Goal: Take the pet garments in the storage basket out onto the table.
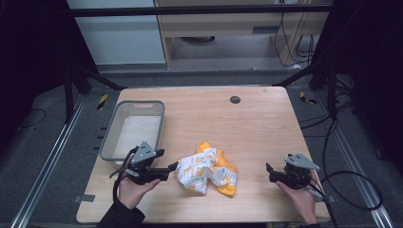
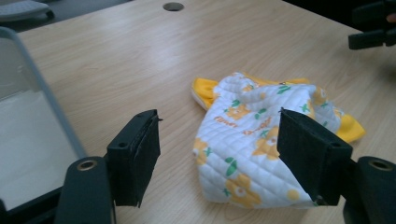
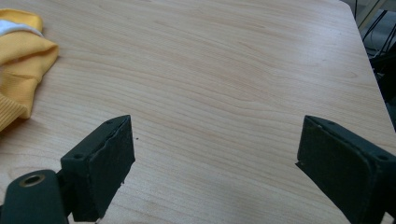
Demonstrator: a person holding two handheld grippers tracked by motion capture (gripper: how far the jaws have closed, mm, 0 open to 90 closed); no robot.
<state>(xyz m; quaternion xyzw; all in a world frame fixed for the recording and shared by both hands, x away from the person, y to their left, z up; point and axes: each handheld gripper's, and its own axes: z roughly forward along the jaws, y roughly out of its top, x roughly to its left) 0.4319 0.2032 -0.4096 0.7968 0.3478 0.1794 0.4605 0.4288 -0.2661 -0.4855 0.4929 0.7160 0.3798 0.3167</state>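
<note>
Both claws [image 2: 219,158] [image 3: 215,168] wide, empty.

White quilted cloth [image 1: 205,172], orange-flowered, yellow-trimmed; grey bin [image 1: 108,142]

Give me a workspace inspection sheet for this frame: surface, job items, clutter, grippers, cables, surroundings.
Surface: wooden table, mostly bare, with a dark round grommet near the far edge.
Job's things: crumpled white-and-yellow quilted garment near the front; grey bin at the table's left, looks empty.
Clutter: nothing seen.
Grippers: left hand-held gripper open, jaws beside the garment, not clamped; right hand-held gripper open over bare wood.
Cables: black cable loops off the right gripper; more on the floor at right.
Surroundings: dark frame, floor rails, cabinets behind.
</note>
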